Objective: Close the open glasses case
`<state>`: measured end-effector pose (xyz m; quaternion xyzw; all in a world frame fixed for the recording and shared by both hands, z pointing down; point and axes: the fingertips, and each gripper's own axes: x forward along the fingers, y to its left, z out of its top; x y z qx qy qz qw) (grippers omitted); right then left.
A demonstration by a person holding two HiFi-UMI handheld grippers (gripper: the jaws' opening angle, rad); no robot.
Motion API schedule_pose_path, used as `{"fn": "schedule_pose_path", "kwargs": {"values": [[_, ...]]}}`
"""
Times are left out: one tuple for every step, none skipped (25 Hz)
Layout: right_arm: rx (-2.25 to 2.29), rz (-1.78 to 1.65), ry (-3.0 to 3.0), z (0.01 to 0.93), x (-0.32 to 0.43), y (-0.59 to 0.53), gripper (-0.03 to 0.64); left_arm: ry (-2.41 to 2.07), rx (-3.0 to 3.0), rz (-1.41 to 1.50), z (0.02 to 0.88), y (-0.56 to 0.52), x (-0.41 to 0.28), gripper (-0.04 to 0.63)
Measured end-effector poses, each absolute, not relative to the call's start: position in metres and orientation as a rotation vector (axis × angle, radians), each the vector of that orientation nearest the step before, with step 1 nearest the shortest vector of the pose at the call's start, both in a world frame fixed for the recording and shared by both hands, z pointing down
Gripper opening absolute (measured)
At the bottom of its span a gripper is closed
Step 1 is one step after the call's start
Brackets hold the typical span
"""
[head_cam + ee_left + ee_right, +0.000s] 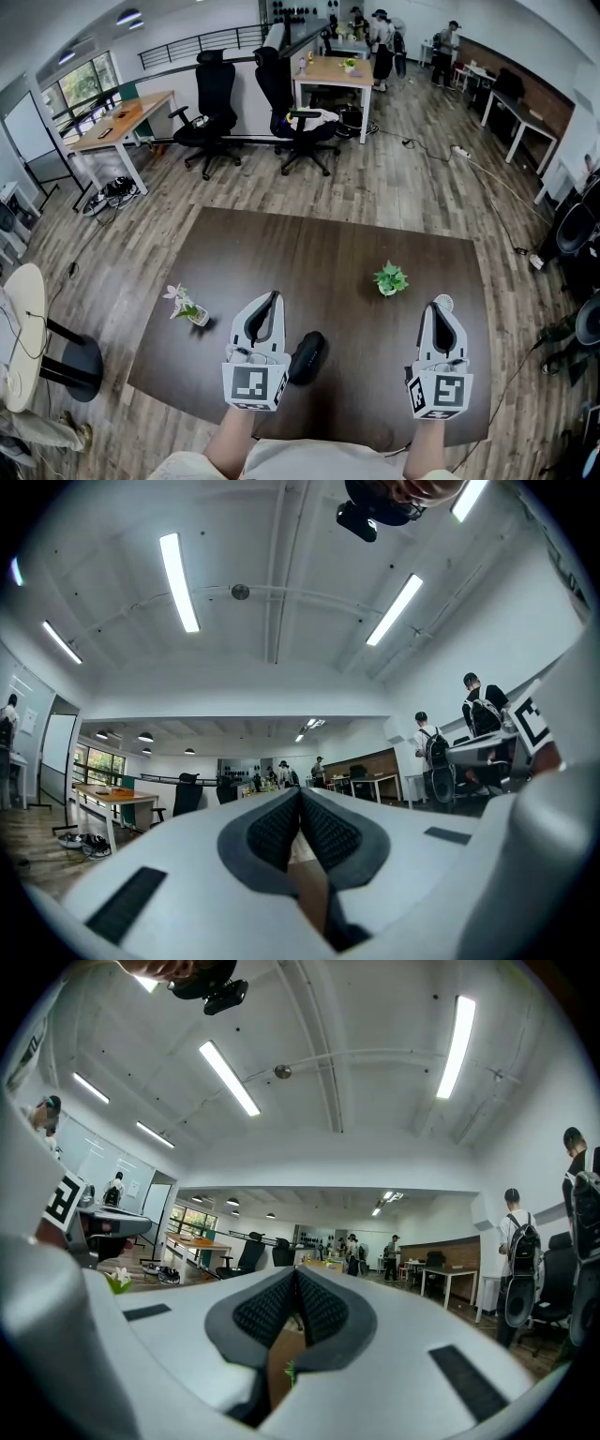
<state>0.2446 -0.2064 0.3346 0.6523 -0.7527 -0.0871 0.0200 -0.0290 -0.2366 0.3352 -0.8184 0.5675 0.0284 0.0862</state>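
The left tool (273, 298) and right tool (438, 307) are being held level, side by side over the desk (281, 248), jaws closed on nothing. The glasses case (307, 356) is lying just beside the left tool.

Tabletop (328, 253): dark brown. Case (307, 356): black. Left claw (275, 296) and right claw (441, 306): white, with black-and-white square-marker cubes; pads (272, 832) dark grey, finely dotted. Plant (390, 277): green, pale pot. Flower (176, 294): white. Floor (422, 187): grey-brown planks. Chairs (211, 112): black.
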Motion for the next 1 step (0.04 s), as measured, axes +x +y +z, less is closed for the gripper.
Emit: {"fn": "schedule_pose_path", "kwargs": {"values": [[2.022, -0.271, -2.335, 0.3345, 0.2445, -0.206, 0.002, 1.69, -2.439, 0.084, 0.3352, -0.2363, -0.0288, 0.002]]}}
